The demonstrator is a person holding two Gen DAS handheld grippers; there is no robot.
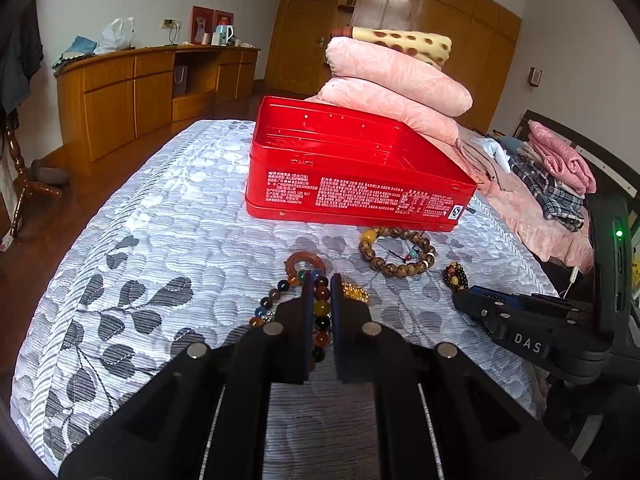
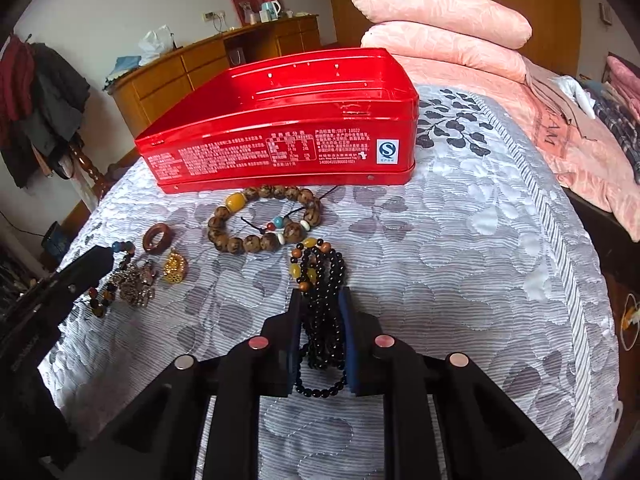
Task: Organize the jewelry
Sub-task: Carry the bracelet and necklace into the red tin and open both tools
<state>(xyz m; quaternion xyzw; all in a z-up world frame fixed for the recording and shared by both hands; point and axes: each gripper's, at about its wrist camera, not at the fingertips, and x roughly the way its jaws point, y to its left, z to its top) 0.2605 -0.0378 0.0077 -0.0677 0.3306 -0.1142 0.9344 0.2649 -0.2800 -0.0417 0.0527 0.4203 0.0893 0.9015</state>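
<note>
An open red tin box [image 1: 352, 168] stands on the bed, also in the right wrist view [image 2: 280, 132]. My left gripper [image 1: 321, 280] is shut on a multicoloured bead bracelet [image 1: 320, 312] lying on the quilt. My right gripper [image 2: 322, 296] is shut on a black bead necklace [image 2: 324, 320] with amber beads. A brown wooden bead bracelet [image 1: 396, 252] [image 2: 264, 220] lies in front of the box. A reddish-brown ring [image 1: 304, 262] [image 2: 158, 238], a gold pendant [image 2: 174, 268] and a metallic trinket [image 2: 134, 284] lie near the left gripper.
The grey leaf-patterned quilt [image 1: 160, 240] covers the bed. Pink folded quilts [image 1: 400, 80] are stacked behind the box. Folded clothes [image 1: 560, 176] lie at the right. A wooden cabinet [image 1: 140, 92] stands across the floor.
</note>
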